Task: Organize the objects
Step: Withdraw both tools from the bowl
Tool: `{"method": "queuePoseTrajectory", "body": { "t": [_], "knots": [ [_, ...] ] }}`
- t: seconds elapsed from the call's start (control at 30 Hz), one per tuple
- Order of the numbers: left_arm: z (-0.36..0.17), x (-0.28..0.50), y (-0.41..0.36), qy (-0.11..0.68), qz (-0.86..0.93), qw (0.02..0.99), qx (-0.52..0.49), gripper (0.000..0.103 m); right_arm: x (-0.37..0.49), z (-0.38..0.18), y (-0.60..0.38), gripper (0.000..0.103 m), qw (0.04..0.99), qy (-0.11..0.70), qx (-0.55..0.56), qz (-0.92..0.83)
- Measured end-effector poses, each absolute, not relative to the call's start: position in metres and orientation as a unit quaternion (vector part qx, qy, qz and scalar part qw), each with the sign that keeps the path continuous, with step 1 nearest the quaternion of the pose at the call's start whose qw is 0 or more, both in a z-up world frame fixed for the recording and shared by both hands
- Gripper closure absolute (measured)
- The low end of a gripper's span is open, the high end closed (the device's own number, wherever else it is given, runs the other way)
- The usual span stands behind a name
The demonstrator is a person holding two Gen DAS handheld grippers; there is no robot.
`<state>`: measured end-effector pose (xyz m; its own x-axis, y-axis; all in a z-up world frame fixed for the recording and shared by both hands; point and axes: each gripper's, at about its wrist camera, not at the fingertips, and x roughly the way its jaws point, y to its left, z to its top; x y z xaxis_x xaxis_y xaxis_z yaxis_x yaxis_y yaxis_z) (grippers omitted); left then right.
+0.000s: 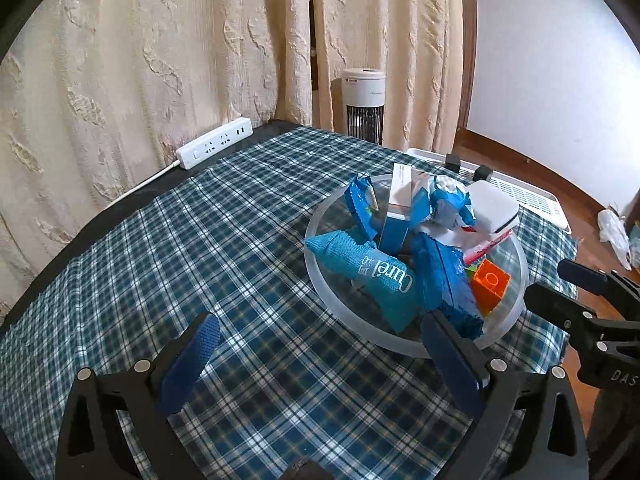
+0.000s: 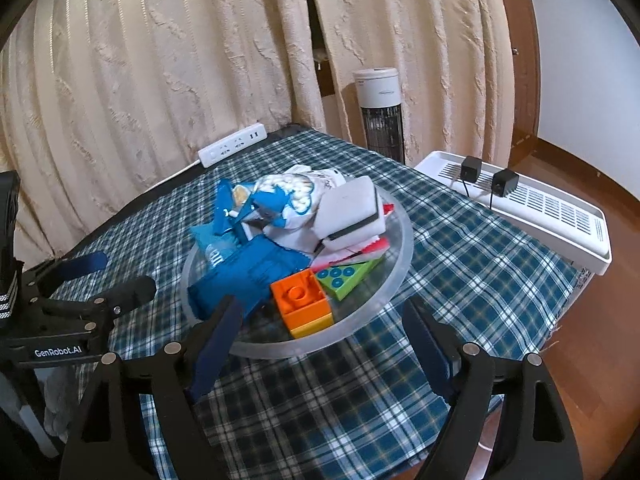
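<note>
On the desk, which is covered with a blue checked cloth [image 1: 248, 240], stands a round clear dish [image 2: 400, 240] piled with the things to be organized. At the near edge of the dish lies an orange toy brick [image 2: 303, 300], and just beyond it a flat green studded plate [image 2: 348, 276]. To the left of them is a blue snack wrapper [image 2: 248, 276], and at the left side of the pile a teal woven pouch [image 1: 360, 276] with white letters. At the far side there is a white box [image 2: 352, 208] with a dark band, a crumpled blue and white bag [image 2: 288, 196] and a narrow white and blue carton [image 1: 396, 208]. The left gripper [image 1: 320, 340] is fully spread and holds nothing; it hangs over the cloth at the near left rim of the dish. The right gripper [image 2: 324, 336] is also wide apart and empty, at the near rim in front of the brick. I judge the brick to be light, stiff and a little smooth, so it is best taken across its two flat sides. The wrappers and the bag look thin and slippery and will crumple, so a pinch on an edge is safer. The pouch seems soft and will sag; its middle is the place to hold. The dish itself may be heavy and breakable, so nothing should push against its rim.
</note>
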<state>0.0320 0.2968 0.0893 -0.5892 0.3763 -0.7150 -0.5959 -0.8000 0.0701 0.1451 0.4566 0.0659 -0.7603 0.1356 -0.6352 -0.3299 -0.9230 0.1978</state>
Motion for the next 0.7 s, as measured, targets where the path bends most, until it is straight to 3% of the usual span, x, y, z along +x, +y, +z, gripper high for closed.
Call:
{"method": "queuePoseTrajectory", "body": {
  "t": [0.7],
  "knots": [
    [0.093,0.043,0.296,0.168,0.886,0.277,-0.331,0.000,0.145,0.067,0.434,0.020,0.132,0.110,-0.332,0.928]
  ]
}}
